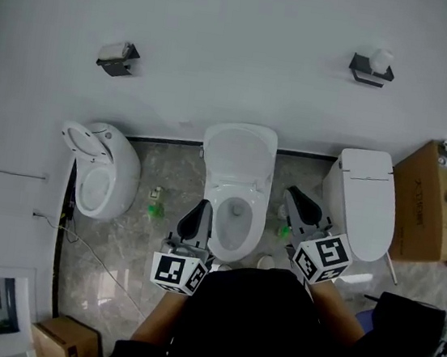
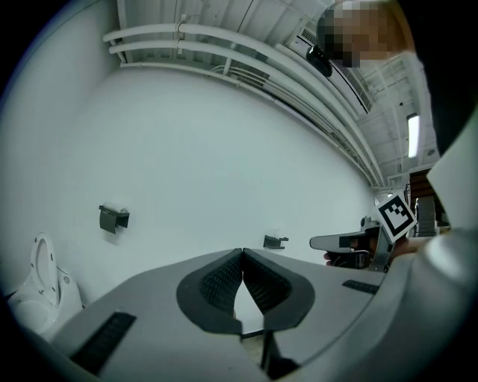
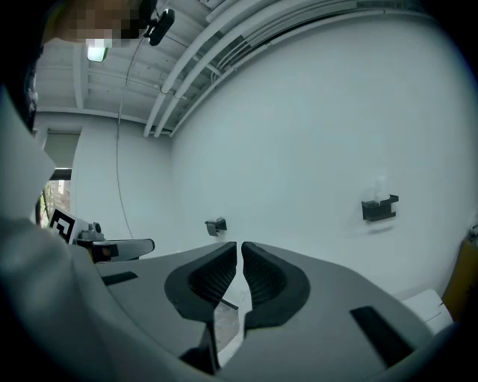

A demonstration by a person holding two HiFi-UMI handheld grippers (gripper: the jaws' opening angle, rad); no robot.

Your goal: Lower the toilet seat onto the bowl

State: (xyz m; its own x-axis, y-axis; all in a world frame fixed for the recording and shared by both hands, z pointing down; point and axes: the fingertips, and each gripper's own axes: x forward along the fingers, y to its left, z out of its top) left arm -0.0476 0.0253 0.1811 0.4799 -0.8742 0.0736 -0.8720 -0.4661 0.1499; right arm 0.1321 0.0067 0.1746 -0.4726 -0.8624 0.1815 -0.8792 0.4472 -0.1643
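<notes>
- The toilet seat [image 1: 239, 154] is up: it stands raised at the back of the middle toilet, a white, rounded panel leaning toward the wall, and from your head view you cannot tell seat from lid.
- Below it the bowl [image 1: 256, 215] is uncovered, with a white rim and a darker hollow in the middle. It sits straight ahead of you, between your two grippers.
- Your left gripper [image 1: 201, 209] hovers just beside the bowl's left rim. Its jaws are clenched tip to tip with nothing between them.
- Your right gripper [image 1: 295, 196] is off the bowl's right side, between the middle toilet and the closed toilet [image 1: 363, 202]. Its jaws are nearly together, with a thin slit between the tips and nothing in it.
- Neither gripper touches the seat.
- To the left stands another toilet [image 1: 102, 172] with its own seat tipped up.
- A small green bottle [image 1: 154, 208] stands on the marble floor [image 1: 115, 257] between that toilet and the middle one.
- A cardboard box [image 1: 424, 204] stands at the far right, just beside the closed toilet.
- Two dark wall holders are mounted high on the white wall, one [image 1: 117, 58] on the left and one [image 1: 371, 68] on the right.
</notes>
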